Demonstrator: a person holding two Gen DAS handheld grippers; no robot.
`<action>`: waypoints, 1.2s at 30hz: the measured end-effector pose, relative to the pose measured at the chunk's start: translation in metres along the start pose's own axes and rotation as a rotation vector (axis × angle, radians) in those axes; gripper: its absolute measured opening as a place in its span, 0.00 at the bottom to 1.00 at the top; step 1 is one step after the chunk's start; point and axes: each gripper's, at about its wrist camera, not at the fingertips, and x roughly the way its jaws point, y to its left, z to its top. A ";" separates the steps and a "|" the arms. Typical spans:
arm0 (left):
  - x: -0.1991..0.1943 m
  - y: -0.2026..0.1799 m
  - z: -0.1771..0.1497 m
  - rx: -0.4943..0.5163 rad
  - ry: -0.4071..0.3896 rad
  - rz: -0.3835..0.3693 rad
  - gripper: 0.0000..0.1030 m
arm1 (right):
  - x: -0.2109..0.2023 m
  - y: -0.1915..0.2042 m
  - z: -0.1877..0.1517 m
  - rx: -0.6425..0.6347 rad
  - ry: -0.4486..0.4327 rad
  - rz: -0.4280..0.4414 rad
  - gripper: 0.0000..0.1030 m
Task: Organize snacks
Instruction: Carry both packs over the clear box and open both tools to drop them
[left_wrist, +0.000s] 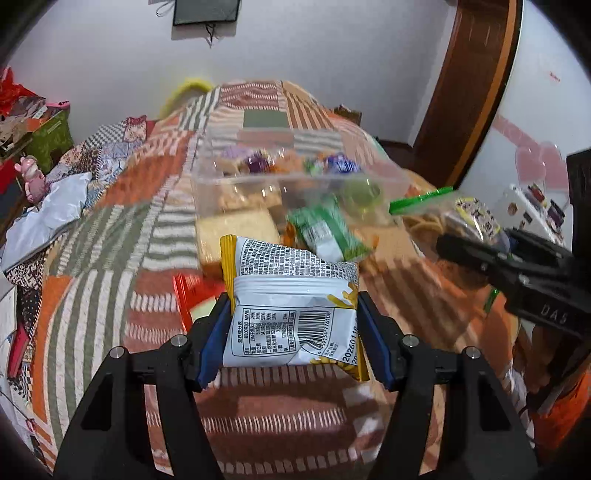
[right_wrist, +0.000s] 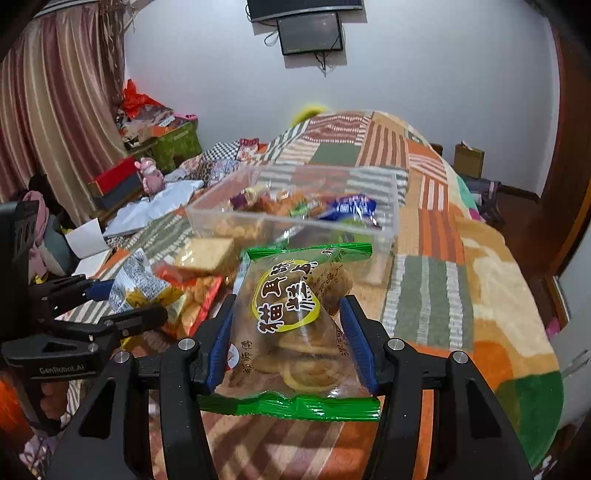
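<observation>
Left tool (left_wrist: 291, 325) is clamped on the yellow packet (left_wrist: 291, 295), right tool (right_wrist: 288, 343) on the green bag (right_wrist: 295, 325); both are best lifted clear over the box (right_wrist: 391, 221) rim, then released inside.

A bed (right_wrist: 428, 295) under a patchwork quilt carries a clear plastic box (right_wrist: 388, 206) of snacks at its middle, with loose snack packets (right_wrist: 207, 254) lying just near-left of it.

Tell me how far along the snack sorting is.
Partly done. The clear bin already holds several snacks. In hand: the left gripper clamps a white packet, the right gripper a green bag. A red packet lies outside the bin.
</observation>
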 end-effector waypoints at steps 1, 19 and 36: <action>-0.001 0.002 0.006 -0.007 -0.013 0.002 0.63 | 0.000 0.000 0.002 -0.002 -0.004 -0.002 0.50; 0.047 0.019 0.075 -0.072 -0.025 -0.011 0.63 | 0.034 -0.013 0.051 -0.018 -0.048 -0.046 0.51; 0.112 0.005 0.120 -0.021 0.031 -0.026 0.63 | 0.075 -0.034 0.074 -0.030 0.007 -0.098 0.51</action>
